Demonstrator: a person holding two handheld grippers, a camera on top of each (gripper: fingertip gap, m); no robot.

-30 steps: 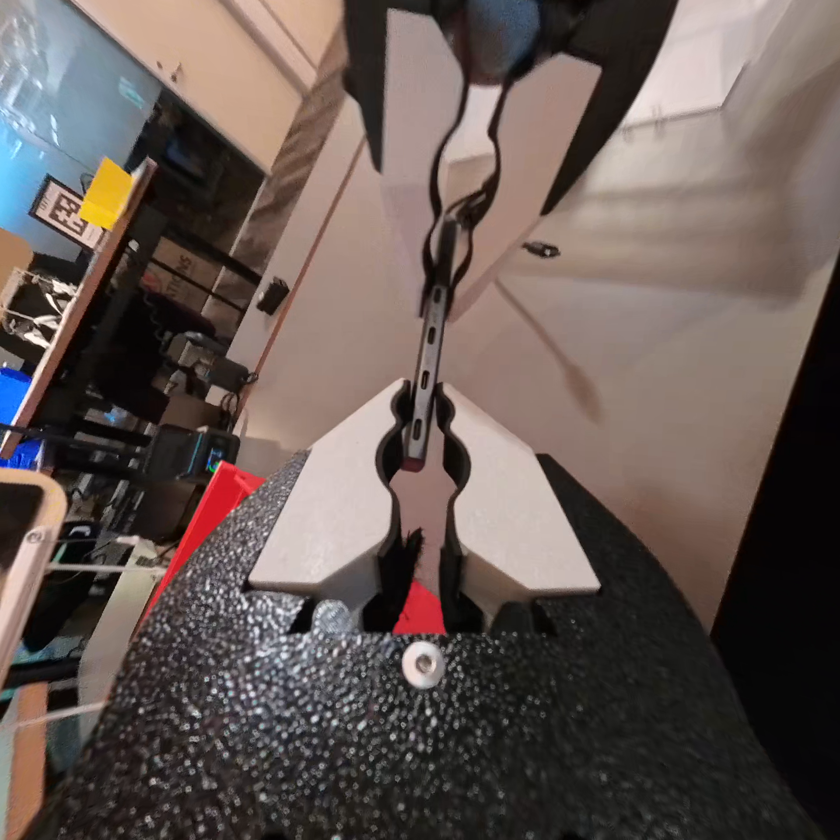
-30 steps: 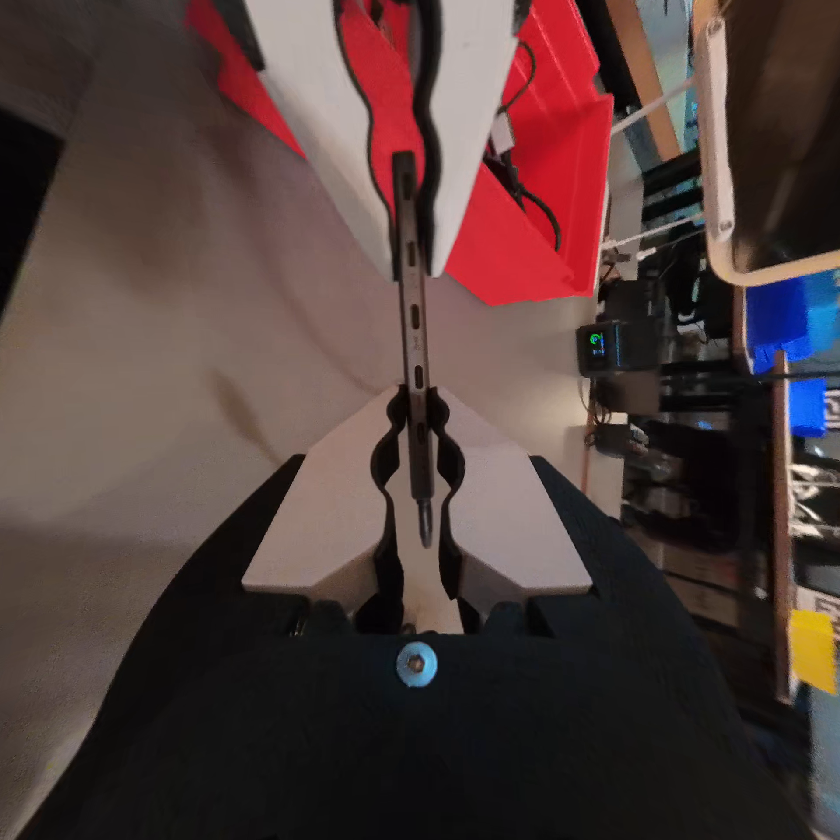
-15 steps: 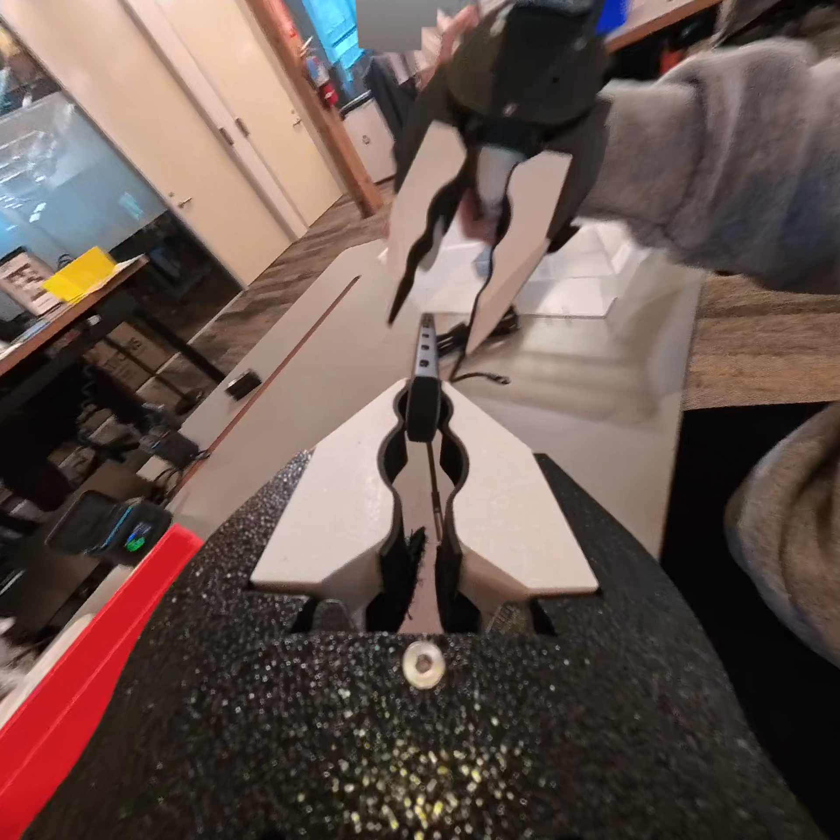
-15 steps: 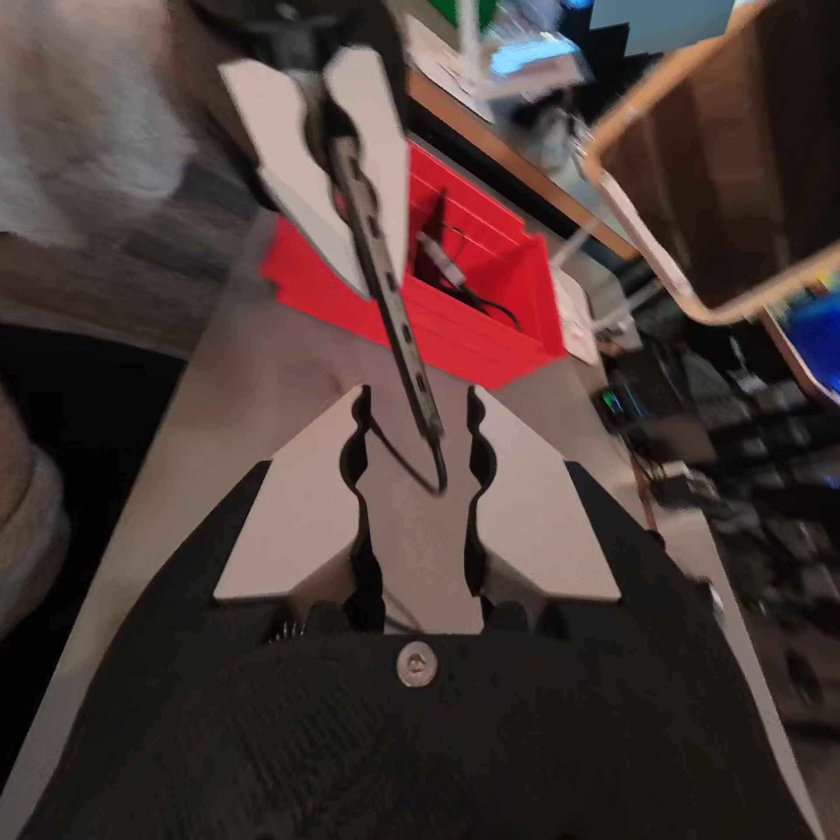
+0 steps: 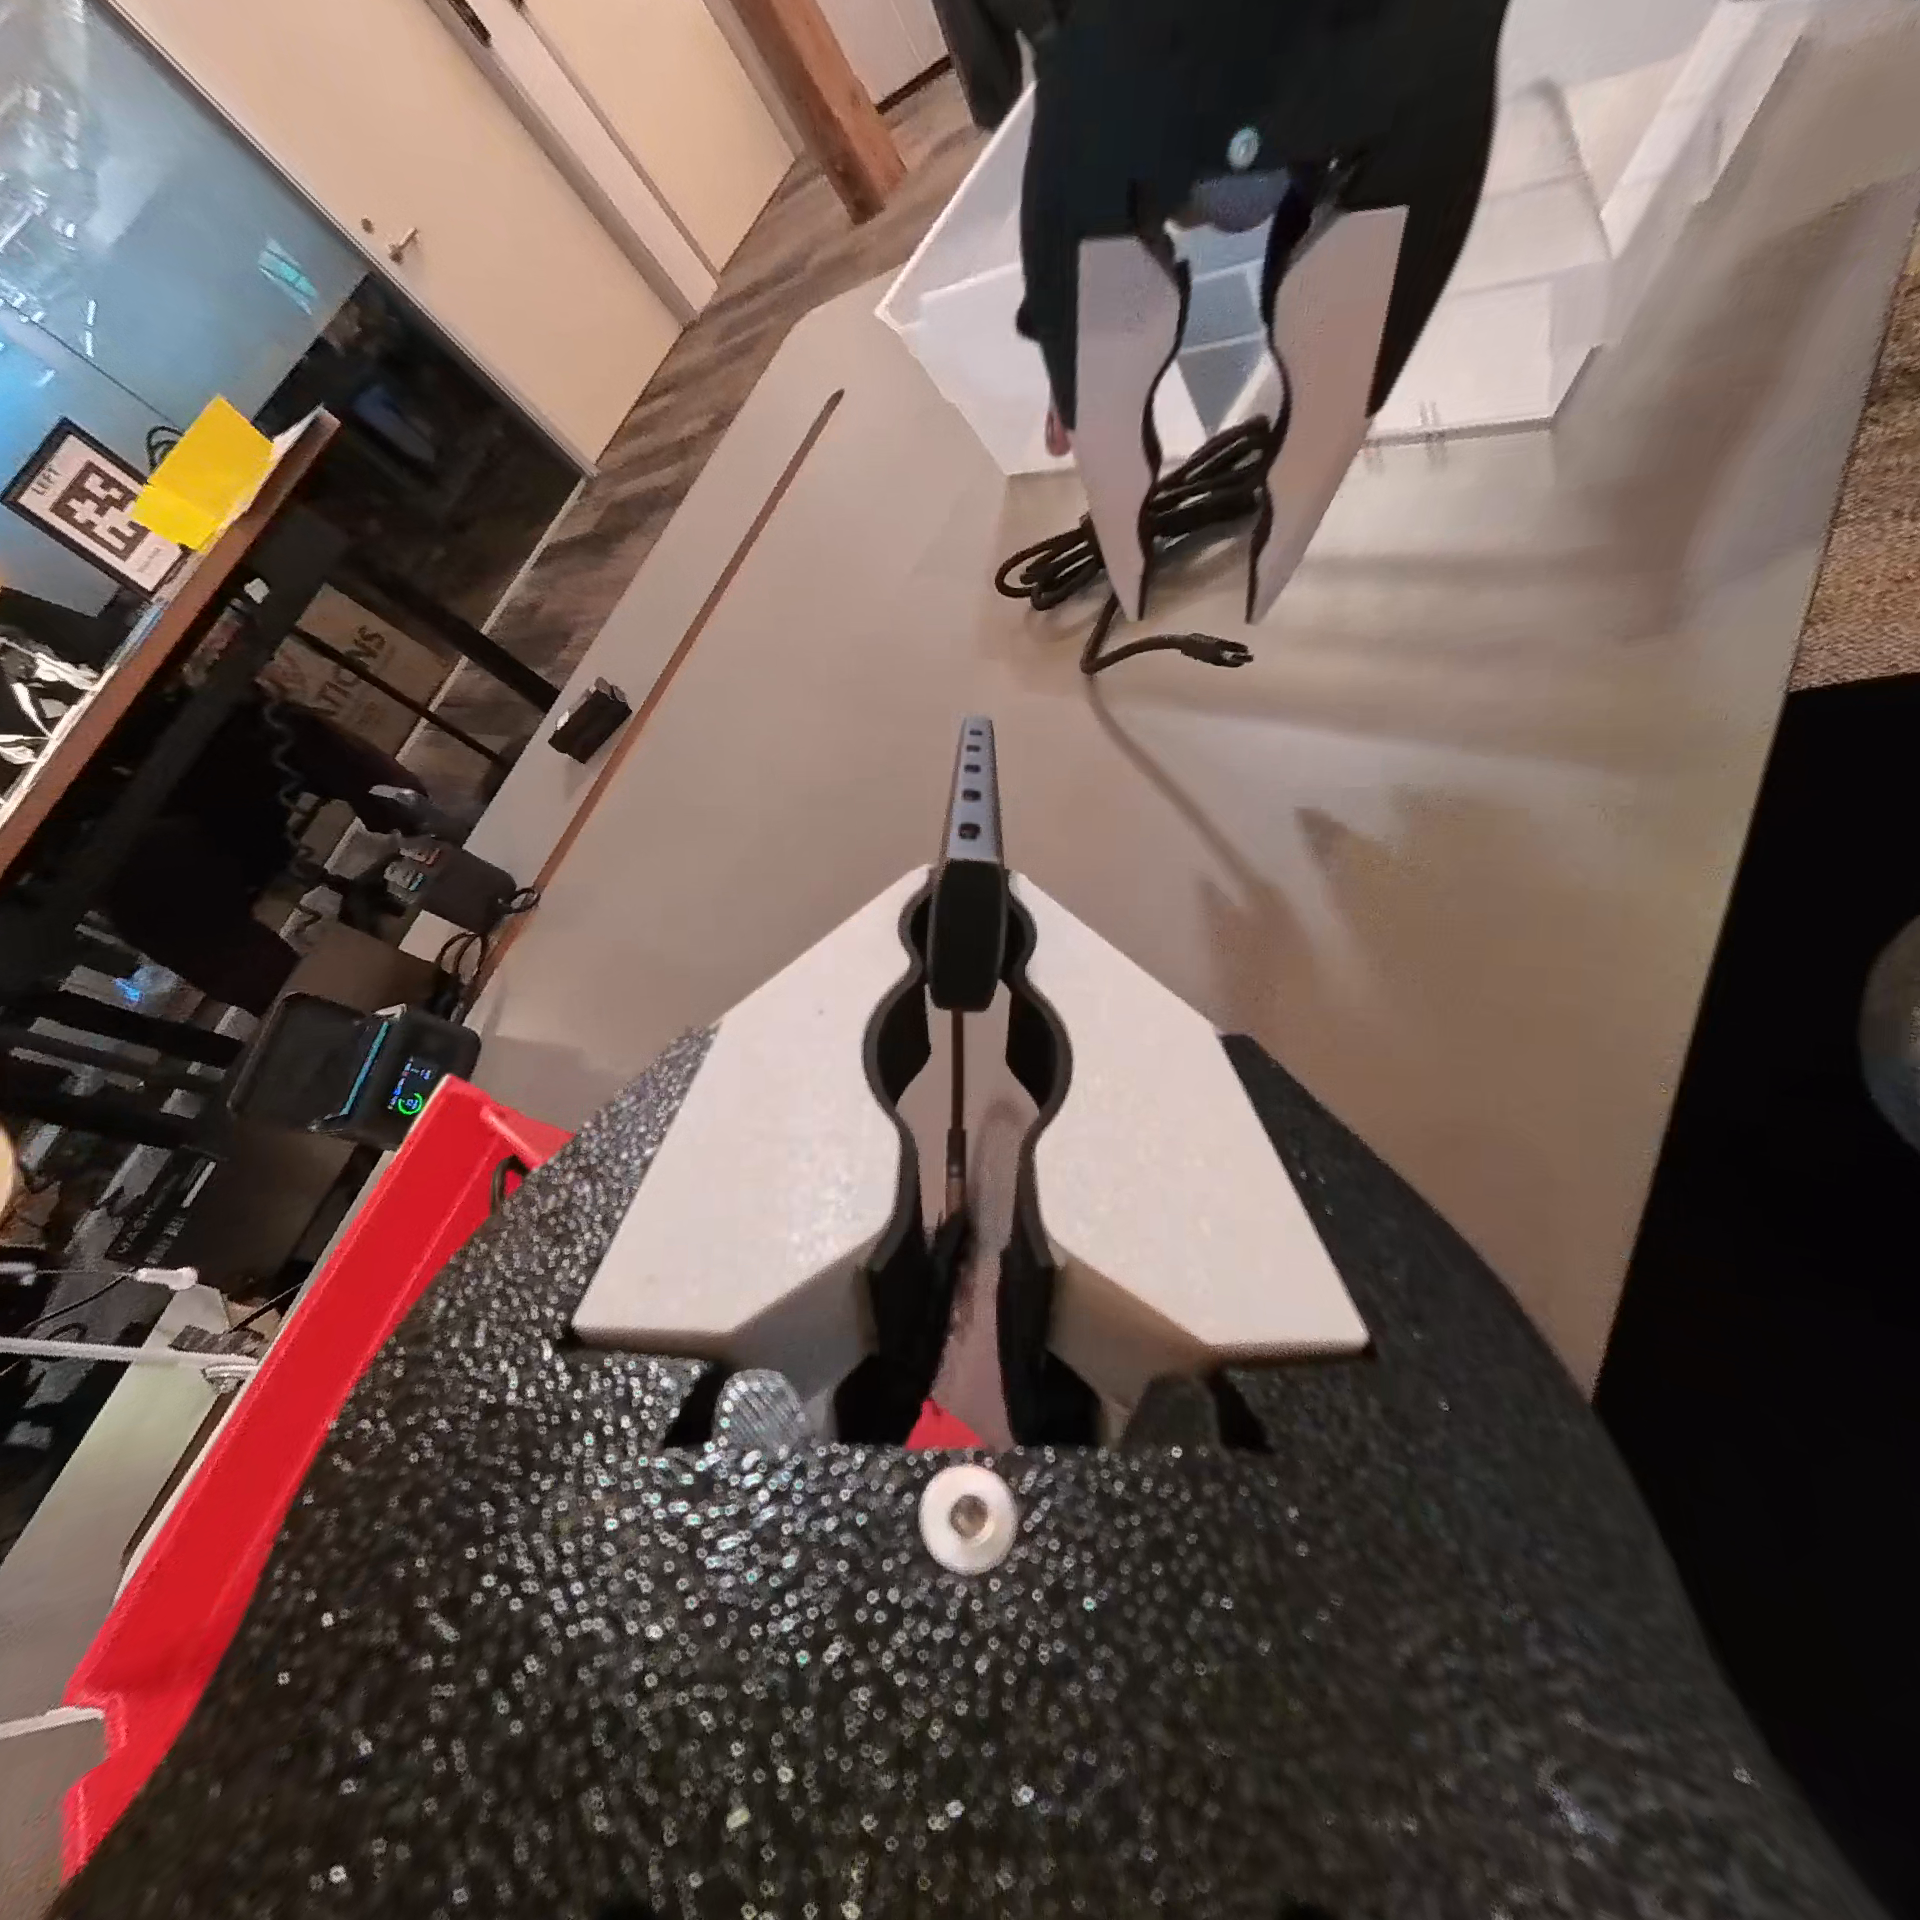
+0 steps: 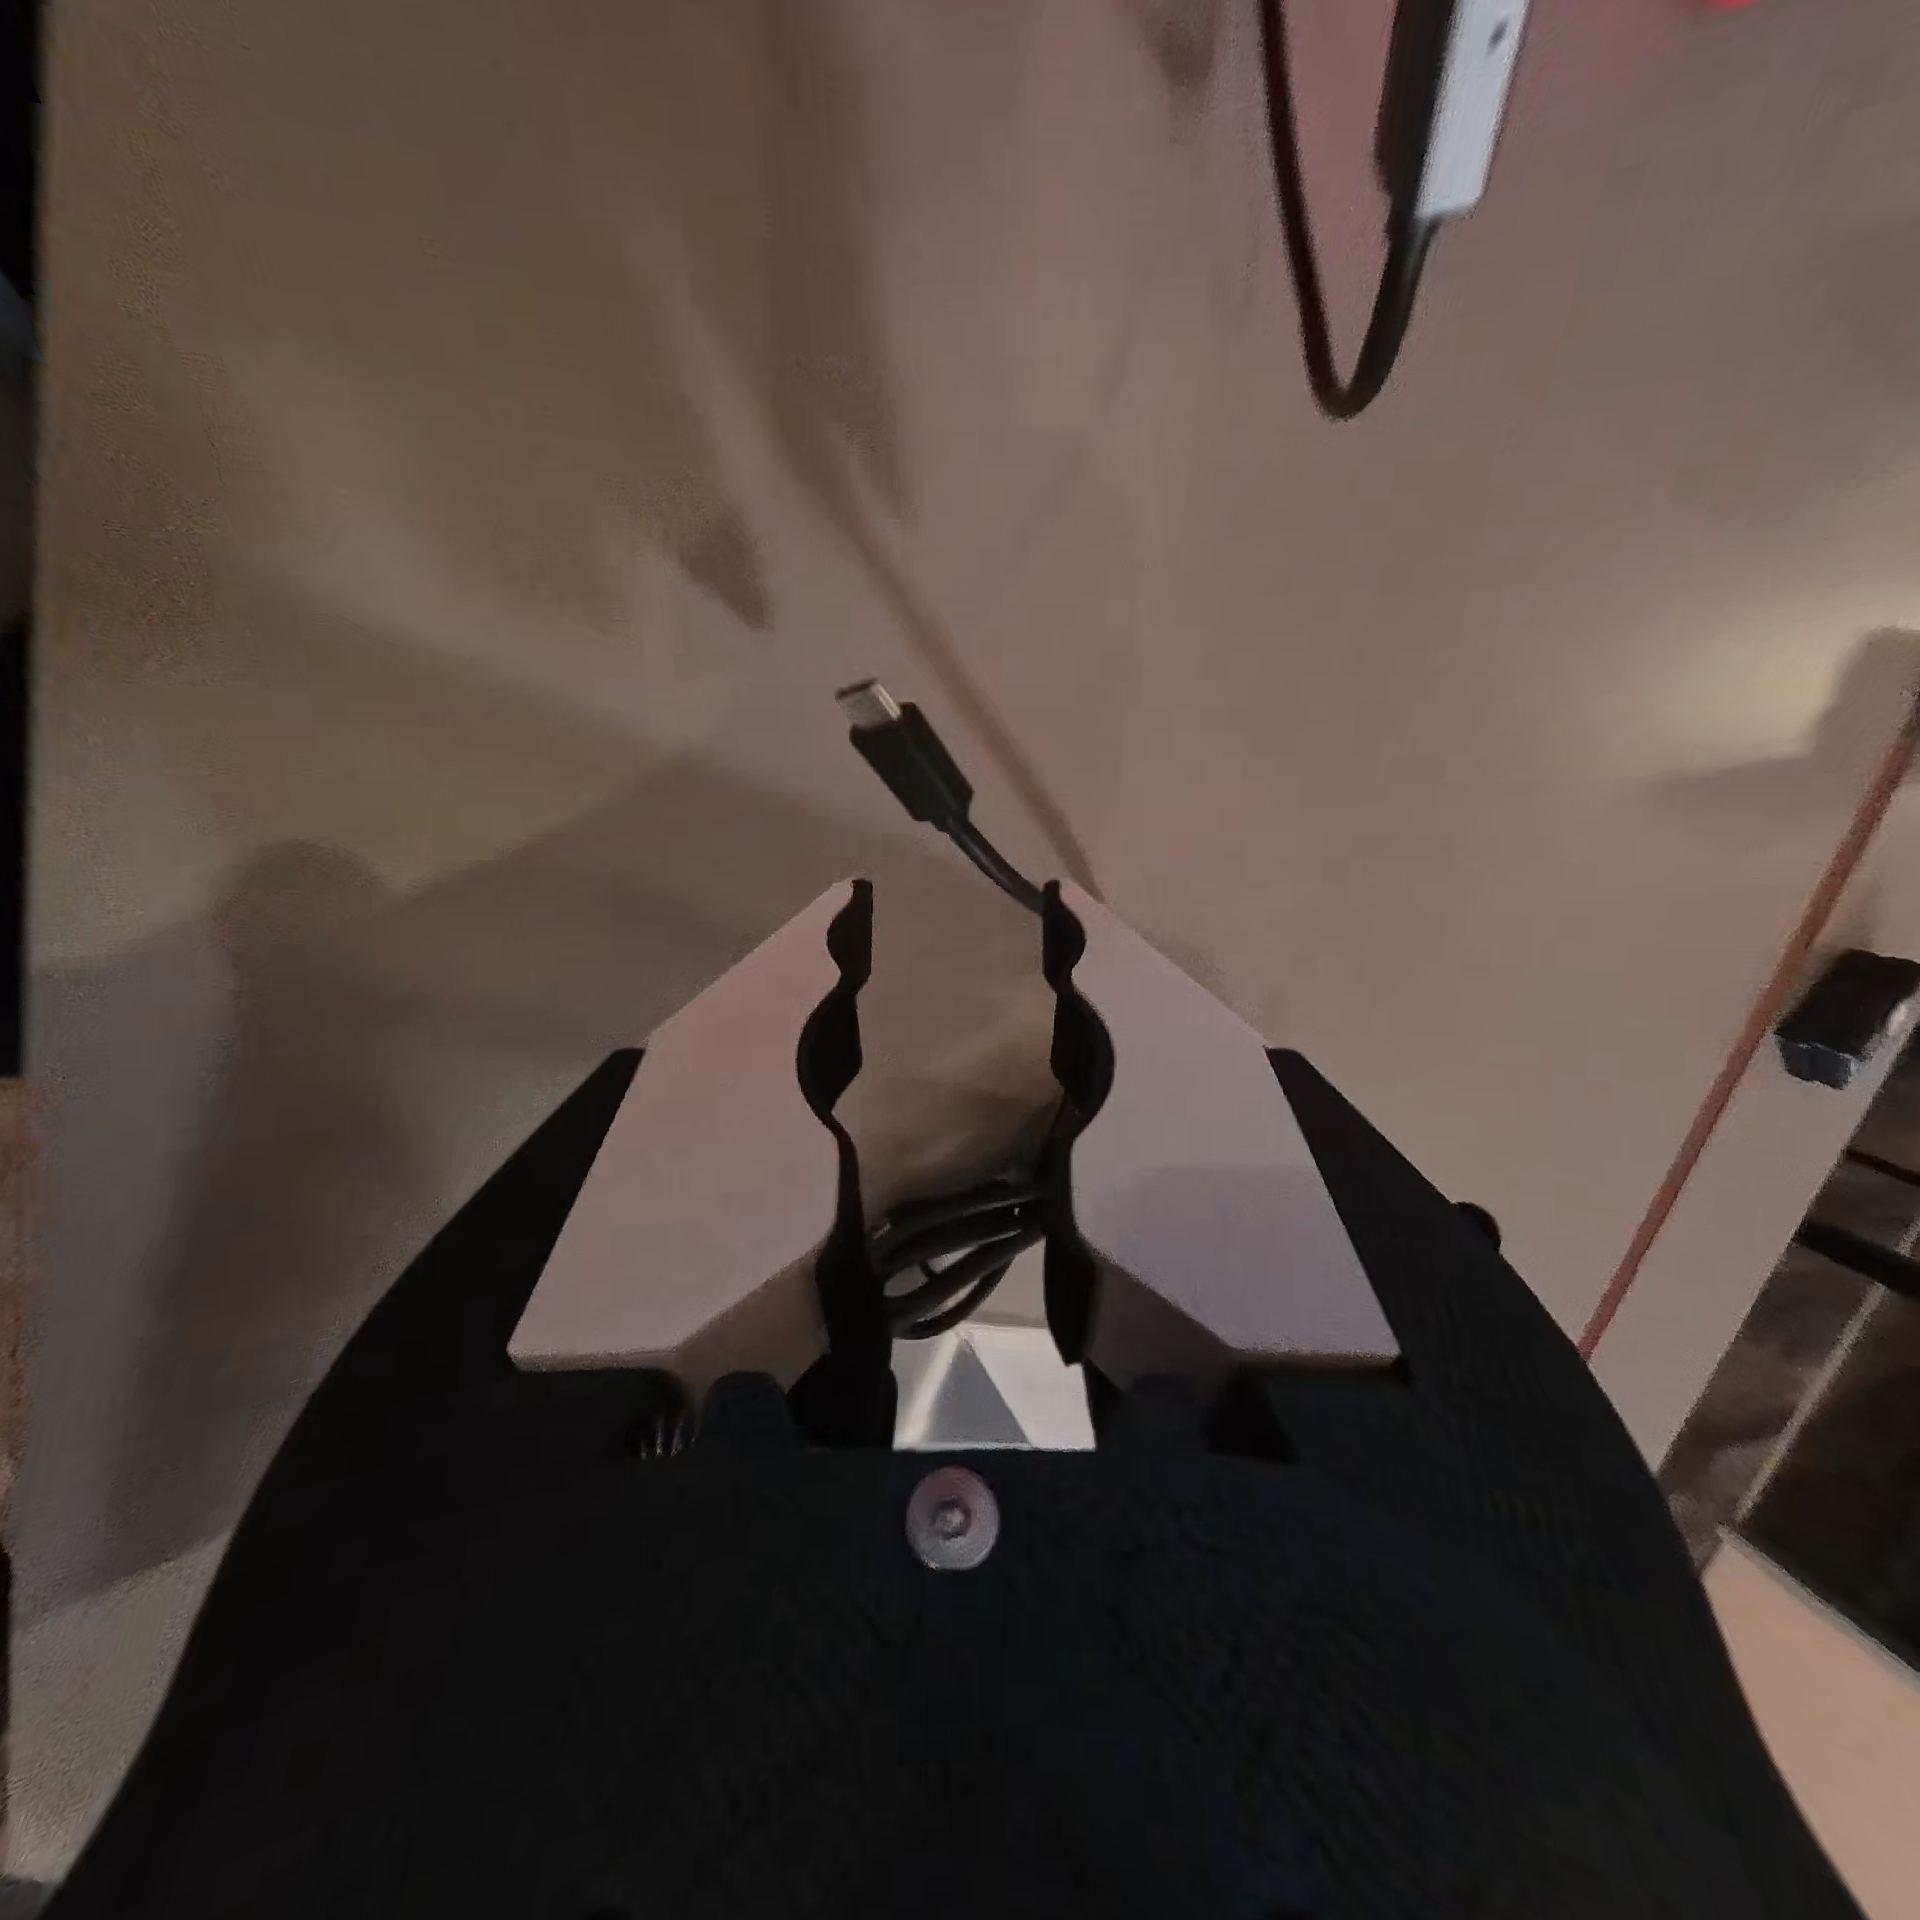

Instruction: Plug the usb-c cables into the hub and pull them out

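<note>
My left gripper is shut on the near end of the slim grey hub and holds it above the beige table, ports facing up. The hub's own thin cable hangs down behind the jaws. My right gripper is open and empty, low over the table. A black USB-C plug lies just ahead of its right fingertip, and the coiled black cable lies between its fingers. In the left wrist view the right gripper hovers over the coil, with the plug beside it. The hub shows top right.
A red bin stands at the left beside my left gripper. A clear white tray stands at the table's far end. A small black block lies near the table's left edge. A power pack with a lit display sits below that edge. The tips of one gripper are about 15 centimetres away from the tips of the other.
My right gripper has let go of the hub, opened and moved off to the coiled cable on the table. My left gripper still holds the hub.
</note>
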